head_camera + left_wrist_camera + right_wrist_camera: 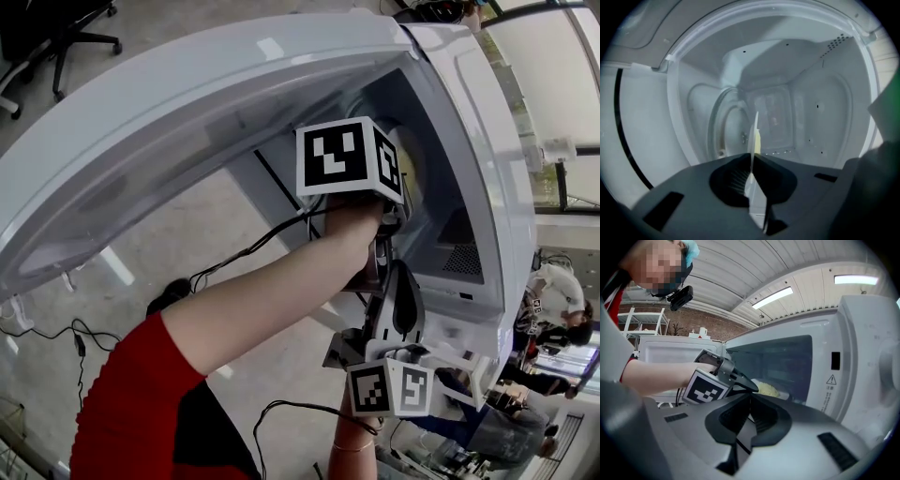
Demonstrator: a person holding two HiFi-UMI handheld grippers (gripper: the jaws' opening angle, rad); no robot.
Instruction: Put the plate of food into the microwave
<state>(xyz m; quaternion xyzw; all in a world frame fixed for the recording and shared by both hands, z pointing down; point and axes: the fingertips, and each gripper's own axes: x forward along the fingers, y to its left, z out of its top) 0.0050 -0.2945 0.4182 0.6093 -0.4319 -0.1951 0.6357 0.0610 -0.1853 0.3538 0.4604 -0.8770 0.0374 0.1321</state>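
Note:
The white microwave (469, 112) stands with its door (169, 131) swung wide. My left gripper (397, 201) reaches into the cavity, shut on the rim of the white plate (413, 165). In the left gripper view the plate (754, 133) shows edge-on between the jaws (752, 161), with yellow food (758, 142) on it, in front of the glass turntable (729, 124). The right gripper view shows the left gripper (751, 386) holding the plate (782, 393) of food (767, 390) just inside the opening. My right gripper (750, 398) hangs back outside the microwave (862, 348), shut on nothing.
The cavity walls (825, 117) close in around the plate on all sides. The control panel (876, 362) lies right of the opening. Cables (234, 258) trail over the floor below, an office chair (70, 37) stands far off, and other people (553, 309) are nearby.

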